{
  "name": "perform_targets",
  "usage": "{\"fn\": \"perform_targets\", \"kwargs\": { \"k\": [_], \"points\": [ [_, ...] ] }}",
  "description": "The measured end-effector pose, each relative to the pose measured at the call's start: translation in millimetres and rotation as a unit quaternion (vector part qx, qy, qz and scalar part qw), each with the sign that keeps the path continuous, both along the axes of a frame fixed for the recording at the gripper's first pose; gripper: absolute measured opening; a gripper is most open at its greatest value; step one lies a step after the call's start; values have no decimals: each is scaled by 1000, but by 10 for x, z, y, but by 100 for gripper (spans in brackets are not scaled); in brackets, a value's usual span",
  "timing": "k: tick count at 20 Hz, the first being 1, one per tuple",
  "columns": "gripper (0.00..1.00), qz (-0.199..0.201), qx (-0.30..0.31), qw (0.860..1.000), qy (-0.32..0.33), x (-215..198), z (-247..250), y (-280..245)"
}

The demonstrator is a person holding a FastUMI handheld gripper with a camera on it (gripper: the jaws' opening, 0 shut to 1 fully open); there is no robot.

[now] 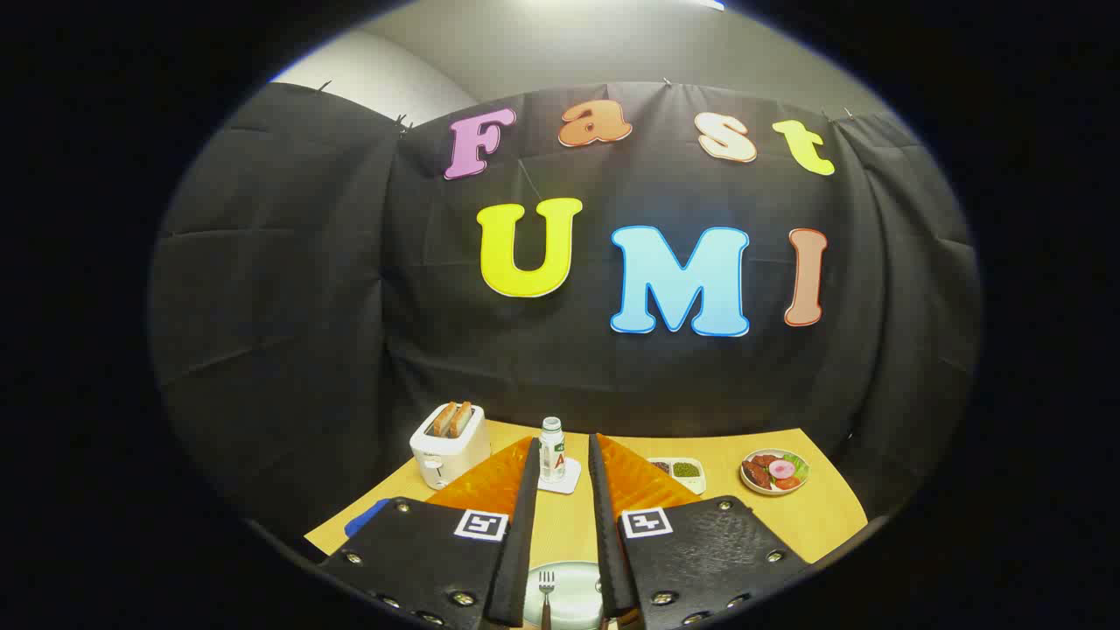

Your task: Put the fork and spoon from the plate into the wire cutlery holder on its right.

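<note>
The gripper [560,455] is held up above the near edge of the wooden table [814,516], and its two fingers [523,525] stand apart with a clear gap between them, nothing held. Down low in that gap, close to the camera, sits the plate [573,584] (pale, greenish-looking), with the fork [546,588] lying on it, tines pointing away toward the back of the table. Just a sliver of something shows beside the fork near the right finger, and I can't tell if that's the spoon. The wire holder I can't make out from here.

Further back on the table, right between the fingertips, is a small bottle [551,448] with a white cap standing upright on a white coaster [562,481]. Off to the left of the fingers is a white toaster [449,446] with two slices of bread [452,418] sticking out of the top. To the right of the fingers there's a small white tray [685,470] holding something green, partly hidden behind the right finger, and beyond that a round dish [774,472] of food with red and green bits and a pink slice in the middle. A blue thing [366,516] pokes out at the table's left edge, mostly hidden by the left finger, no idea what it is.
</note>
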State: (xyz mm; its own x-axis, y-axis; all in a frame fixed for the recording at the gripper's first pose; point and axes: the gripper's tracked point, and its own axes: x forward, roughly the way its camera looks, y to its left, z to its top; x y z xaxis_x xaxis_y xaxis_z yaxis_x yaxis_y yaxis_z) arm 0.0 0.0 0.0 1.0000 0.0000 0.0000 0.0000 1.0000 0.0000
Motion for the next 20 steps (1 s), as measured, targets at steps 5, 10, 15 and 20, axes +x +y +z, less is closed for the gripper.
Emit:
{"fn": "perform_targets", "kwargs": {
  "k": [5,10,15,20],
  "points": [
    [33,-3,-3,1000,-3,81,36,-26],
    [33,-2,-5,1000,-4,84,51,12],
    [33,1,-7,1000,1,88,25,66],
    [33,-8,2,999,38,105,-227,43]
  ]
}}
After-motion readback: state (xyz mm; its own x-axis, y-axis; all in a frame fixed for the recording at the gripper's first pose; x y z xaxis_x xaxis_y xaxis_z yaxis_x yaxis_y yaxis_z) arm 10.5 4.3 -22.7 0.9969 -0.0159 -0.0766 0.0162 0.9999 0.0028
